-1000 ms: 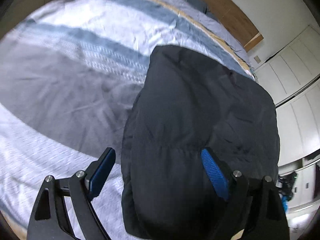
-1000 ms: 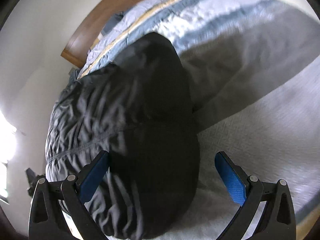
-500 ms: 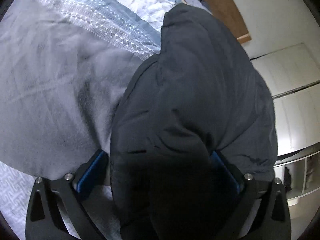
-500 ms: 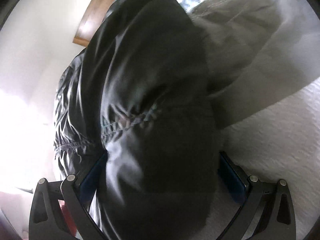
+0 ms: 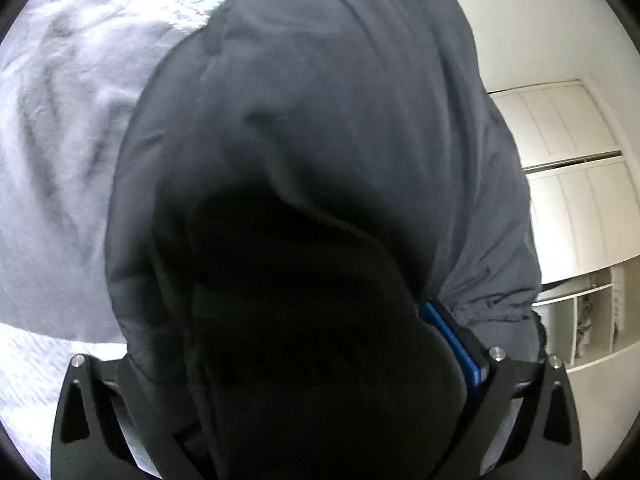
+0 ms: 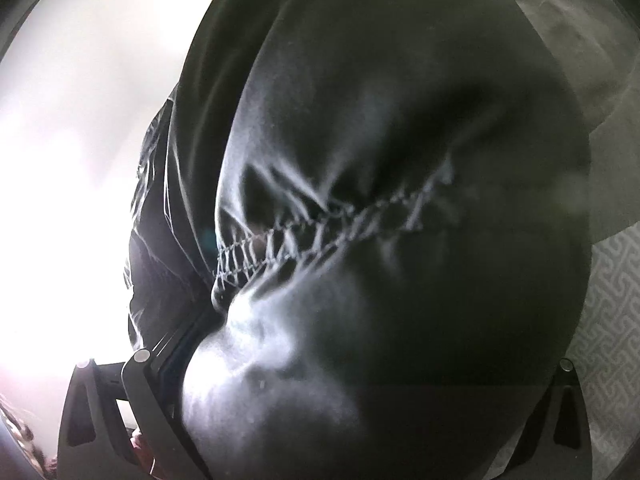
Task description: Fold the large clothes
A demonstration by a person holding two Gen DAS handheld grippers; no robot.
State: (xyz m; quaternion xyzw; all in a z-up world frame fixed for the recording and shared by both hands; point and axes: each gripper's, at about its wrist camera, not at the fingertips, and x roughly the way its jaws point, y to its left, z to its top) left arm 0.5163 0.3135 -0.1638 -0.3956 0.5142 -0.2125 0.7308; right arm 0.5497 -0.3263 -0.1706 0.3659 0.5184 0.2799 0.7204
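White wardrobe doors (image 5: 568, 168), open shelves (image 5: 592, 320), grey patterned bedspread (image 5: 52, 152), bright glare (image 6: 60, 208).

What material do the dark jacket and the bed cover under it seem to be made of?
The dark jacket looks like thin synthetic shell fabric, probably nylon or polyester: it has a soft sheen and puckers along a stitched seam, which suggests padding. The bed cover looks like matte woven or quilted textile, perhaps cotton, with a raised geometric pattern. The exact fibre cannot be told.

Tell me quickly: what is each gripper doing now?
Left gripper: shut on the jacket.
Right gripper: shut on the jacket too.
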